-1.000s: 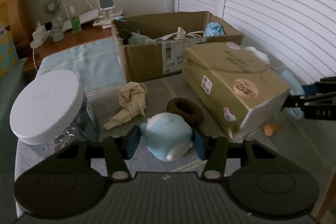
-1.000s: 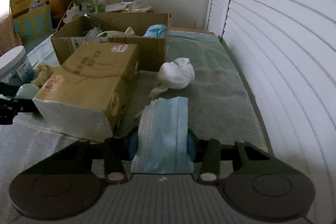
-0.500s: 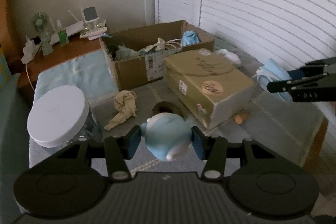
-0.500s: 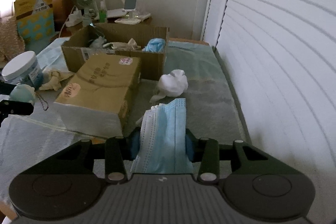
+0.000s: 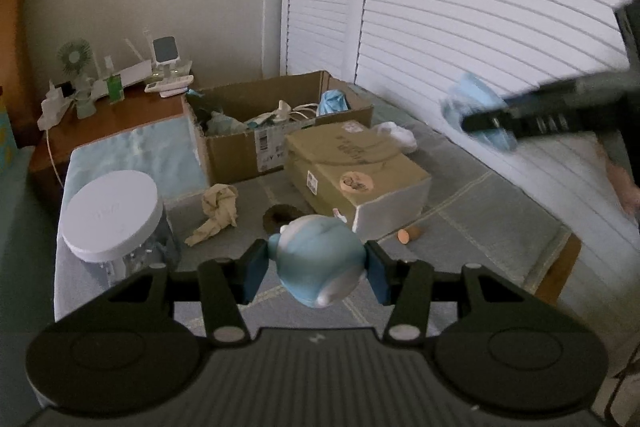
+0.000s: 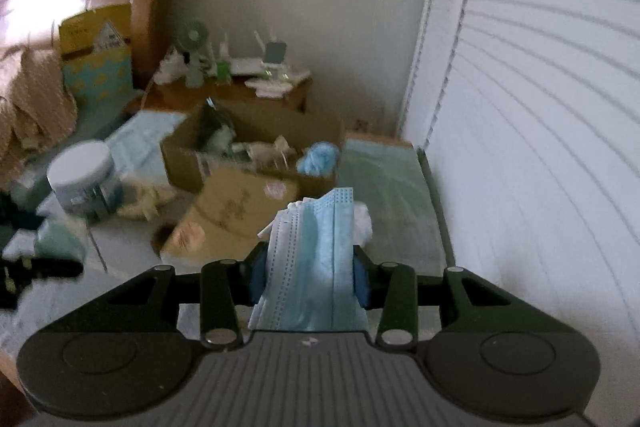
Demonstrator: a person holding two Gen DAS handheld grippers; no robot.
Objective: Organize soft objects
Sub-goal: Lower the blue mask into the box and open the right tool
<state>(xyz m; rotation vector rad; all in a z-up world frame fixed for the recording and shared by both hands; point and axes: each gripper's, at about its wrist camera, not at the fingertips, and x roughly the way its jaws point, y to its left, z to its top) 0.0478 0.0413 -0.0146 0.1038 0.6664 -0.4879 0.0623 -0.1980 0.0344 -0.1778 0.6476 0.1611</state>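
Note:
My left gripper (image 5: 316, 269) is shut on a light blue plush toy (image 5: 318, 259) and holds it well above the mat. My right gripper (image 6: 308, 279) is shut on a blue face mask (image 6: 316, 263), also raised; it shows blurred at the right of the left wrist view (image 5: 480, 111). An open cardboard box (image 5: 276, 123) with soft items inside stands at the back, also in the right wrist view (image 6: 248, 151). On the mat lie a beige crumpled cloth (image 5: 218, 211), a dark hair scrunchie (image 5: 278, 217) and a white crumpled cloth (image 5: 398, 135).
A closed tan carton (image 5: 356, 183) lies in front of the open box. A white-lidded jar (image 5: 114, 219) stands at the left. A small orange object (image 5: 408, 235) lies by the carton. A wooden side table (image 5: 100, 111) holds small gadgets. White shutters (image 5: 480, 27) run along the right.
Both grippers have risen higher above the mat with their loads. The right gripper with the mask has moved up and is blurred by motion.

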